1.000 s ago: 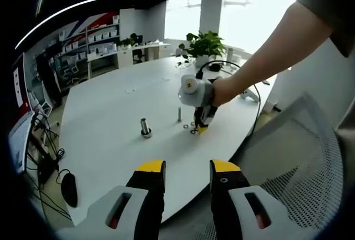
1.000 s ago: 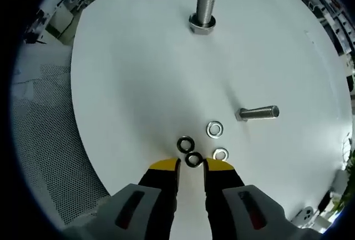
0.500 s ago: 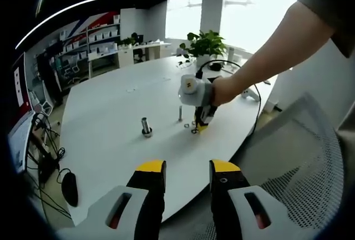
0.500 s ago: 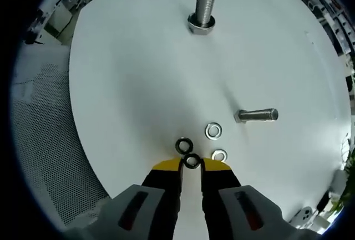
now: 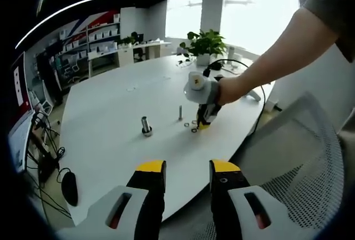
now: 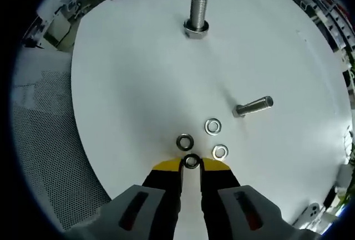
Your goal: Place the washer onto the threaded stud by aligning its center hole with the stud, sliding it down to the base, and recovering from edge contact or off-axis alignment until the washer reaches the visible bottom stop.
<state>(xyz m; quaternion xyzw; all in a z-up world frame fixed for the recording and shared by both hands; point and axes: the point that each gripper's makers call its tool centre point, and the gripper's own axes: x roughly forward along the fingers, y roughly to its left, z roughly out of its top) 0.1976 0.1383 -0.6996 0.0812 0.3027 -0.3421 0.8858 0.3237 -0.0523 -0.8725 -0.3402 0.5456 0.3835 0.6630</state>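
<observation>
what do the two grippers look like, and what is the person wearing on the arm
Both the left gripper and the right gripper have black jaws with yellow tips on pale grey bodies with red slots. The person's arm has a short olive-grey sleeve.

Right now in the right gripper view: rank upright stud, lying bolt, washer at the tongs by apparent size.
1. upright stud
2. lying bolt, close to the stud, and distance from the camera makes this unsure
3. washer, smallest

On the table (image 6: 127, 85), the upright stud (image 6: 197, 17) stands far; a lying bolt (image 6: 253, 107) is right; three loose washers (image 6: 212, 126) lie near, just beyond the washer (image 6: 192, 161) between the right gripper (image 6: 191, 165) tips.
</observation>
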